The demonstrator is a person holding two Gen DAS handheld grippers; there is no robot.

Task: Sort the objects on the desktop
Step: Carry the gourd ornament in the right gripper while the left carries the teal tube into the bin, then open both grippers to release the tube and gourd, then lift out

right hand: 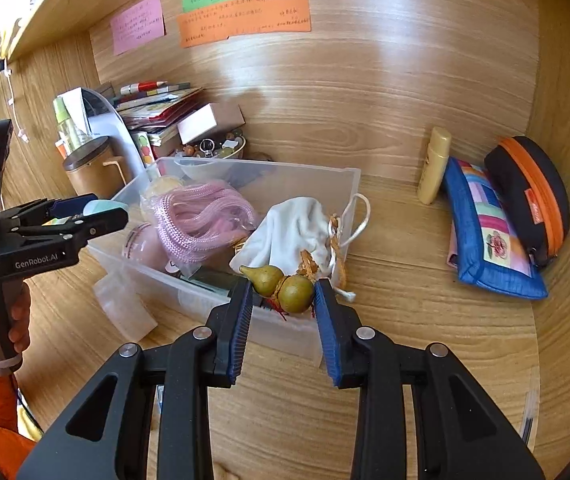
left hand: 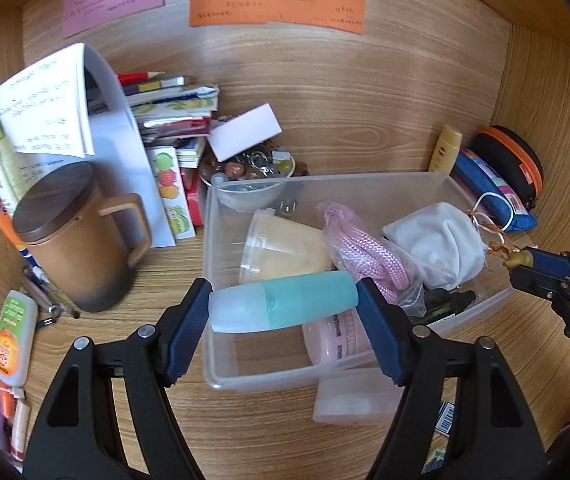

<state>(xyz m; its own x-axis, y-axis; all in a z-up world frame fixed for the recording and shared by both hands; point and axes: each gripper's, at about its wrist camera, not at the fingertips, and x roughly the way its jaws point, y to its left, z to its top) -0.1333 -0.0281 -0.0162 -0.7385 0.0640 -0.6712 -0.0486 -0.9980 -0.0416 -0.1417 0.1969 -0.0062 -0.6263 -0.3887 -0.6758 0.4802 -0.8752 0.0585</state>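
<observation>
Item: left gripper, jaws clamped end to end on a teal soft-plastic bottle with a pale translucent cap, carried crosswise above the near left part of the clear plastic storage bin.

Item: right gripper, jaws closed on a small olive-green double gourd charm tied with orange cord, held above the bin's near right corner, just beside a white drawstring cloth pouch.

Bin contents: pink braided rope in a clear bag, the pouch, a cream lidded tub, a pink container.

Step in hand, by judgement: both pieces are mid-sort at the bin.

Next move calls for: lowering the bottle into the free near left floor, parting the jaws; the gourd's cord may snag the pouch.
</observation>
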